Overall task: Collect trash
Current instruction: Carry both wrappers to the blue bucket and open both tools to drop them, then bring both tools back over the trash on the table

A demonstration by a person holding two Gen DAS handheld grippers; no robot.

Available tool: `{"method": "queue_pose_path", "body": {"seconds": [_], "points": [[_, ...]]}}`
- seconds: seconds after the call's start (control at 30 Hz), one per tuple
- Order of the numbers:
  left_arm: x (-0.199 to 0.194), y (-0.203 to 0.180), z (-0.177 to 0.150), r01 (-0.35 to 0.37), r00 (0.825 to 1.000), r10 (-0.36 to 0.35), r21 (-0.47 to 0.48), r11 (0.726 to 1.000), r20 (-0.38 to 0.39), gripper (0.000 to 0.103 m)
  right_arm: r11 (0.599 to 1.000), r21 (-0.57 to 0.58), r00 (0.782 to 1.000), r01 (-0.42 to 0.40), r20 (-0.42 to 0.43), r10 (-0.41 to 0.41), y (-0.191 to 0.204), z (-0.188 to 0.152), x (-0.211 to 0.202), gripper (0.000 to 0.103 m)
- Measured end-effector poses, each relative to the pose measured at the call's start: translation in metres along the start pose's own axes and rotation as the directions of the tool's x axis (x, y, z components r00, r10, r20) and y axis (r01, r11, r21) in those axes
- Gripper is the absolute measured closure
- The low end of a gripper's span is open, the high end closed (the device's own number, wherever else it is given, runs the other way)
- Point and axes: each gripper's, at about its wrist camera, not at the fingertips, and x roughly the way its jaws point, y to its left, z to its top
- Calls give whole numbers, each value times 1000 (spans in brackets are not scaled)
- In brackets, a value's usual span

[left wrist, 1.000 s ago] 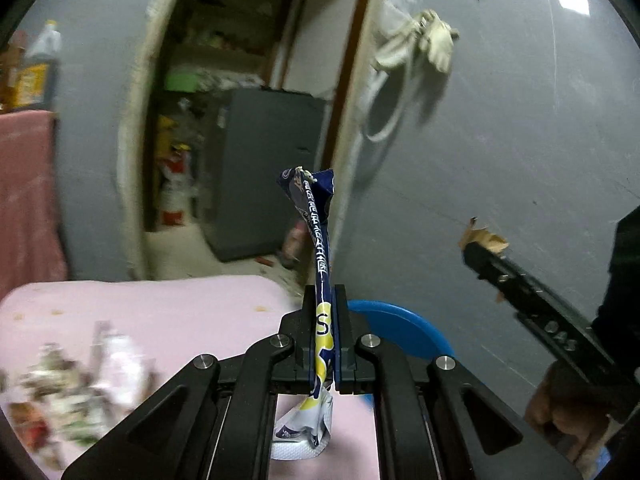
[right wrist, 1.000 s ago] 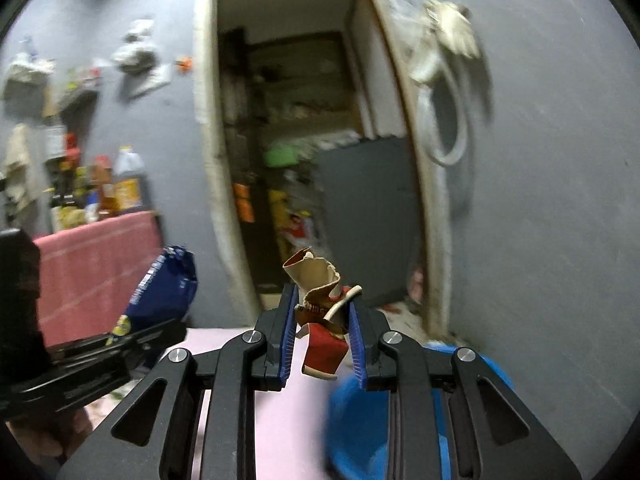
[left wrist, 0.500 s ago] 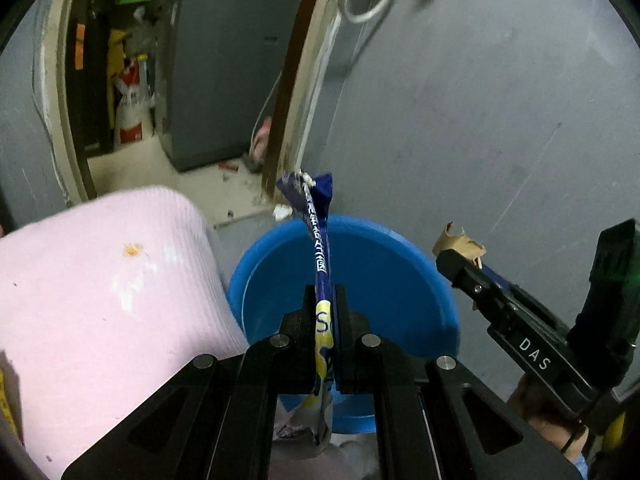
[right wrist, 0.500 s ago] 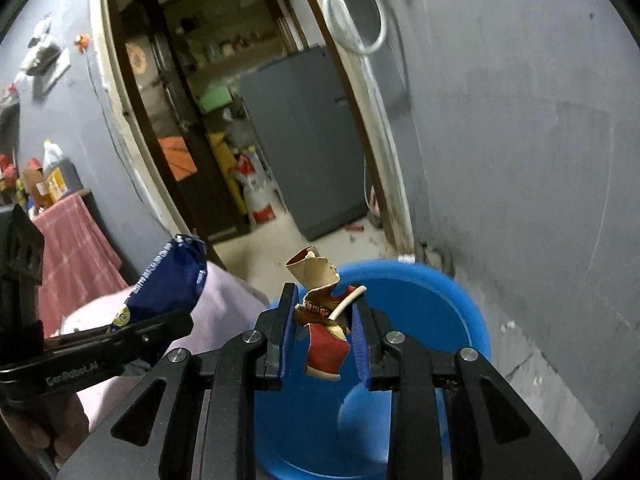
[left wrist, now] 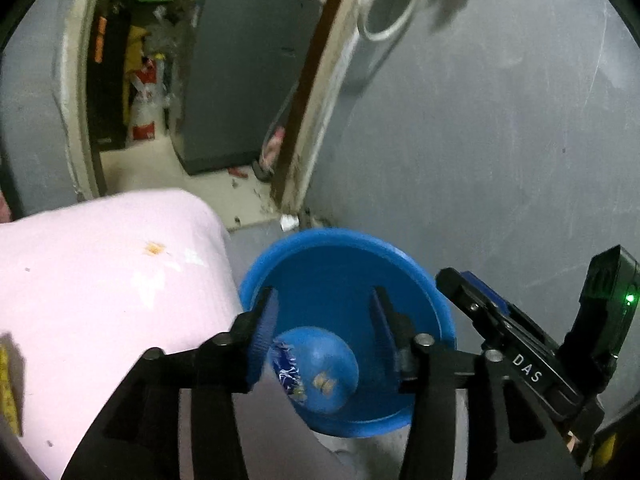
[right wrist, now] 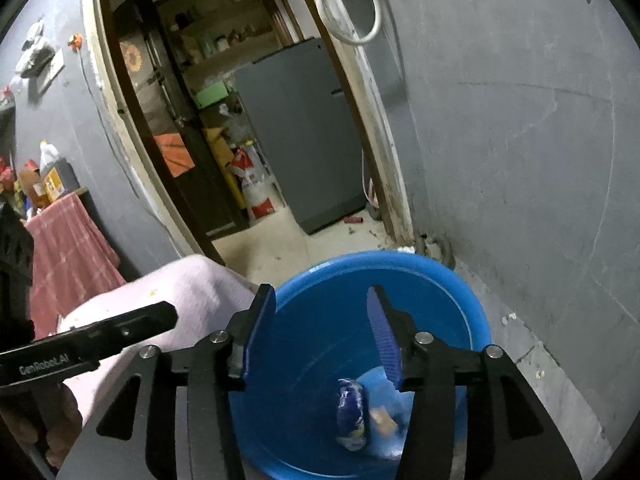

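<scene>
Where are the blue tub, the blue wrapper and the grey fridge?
blue tub (right wrist: 460, 292): right wrist view, on its far inner wall.
blue wrapper (right wrist: 351, 414): right wrist view, on its crumpled middle, inside the tub.
grey fridge (right wrist: 304, 132): right wrist view, on its front door.

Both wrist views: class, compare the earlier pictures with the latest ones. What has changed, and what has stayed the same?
Both grippers let go. The left gripper opened, and its blue wrapper now lies in the blue basin. The right gripper opened too, dropping the brown scrap beside the wrapper. Unchanged: both grippers hover over the basin, next to the pink cloth.
</scene>
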Motion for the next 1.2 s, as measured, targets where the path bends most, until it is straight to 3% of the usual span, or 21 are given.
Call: {"method": "queue_pose_path", "body": {"seconds": [0.1,0.23,0.33,0.4,0.5,0.8,1.0,1.2], "points": [[-28,3,4,-18,995,19,-17,1000,93,44,999,-35,998,-3,58,5,10,6,-14,47],[-65,11,11,-46,979,53,-43,998,195,27,996,-86,989,-14,145,26,29,14,-37,27],[-97,21,13,-72,955,84,-52,996,285,17,992,-124,979,-33,195,57,47,19,-53,20],[-117,27,14,-105,937,119,-62,993,328,5,988,-148,970,-51,227,84,60,22,-64,15],[-146,34,10,-147,900,169,-85,986,402,3,980,-179,954,-87,270,134,80,26,-77,0],[-227,56,-18,-260,808,291,-133,956,512,2,944,-279,903,-177,336,269,145,26,-106,0],[-266,87,-40,-315,772,364,-184,931,521,2,909,-341,866,-239,349,358,190,16,-116,0],[-292,121,-60,-377,734,449,-246,893,509,2,884,-359,861,-299,299,412,223,6,-104,0]]}}
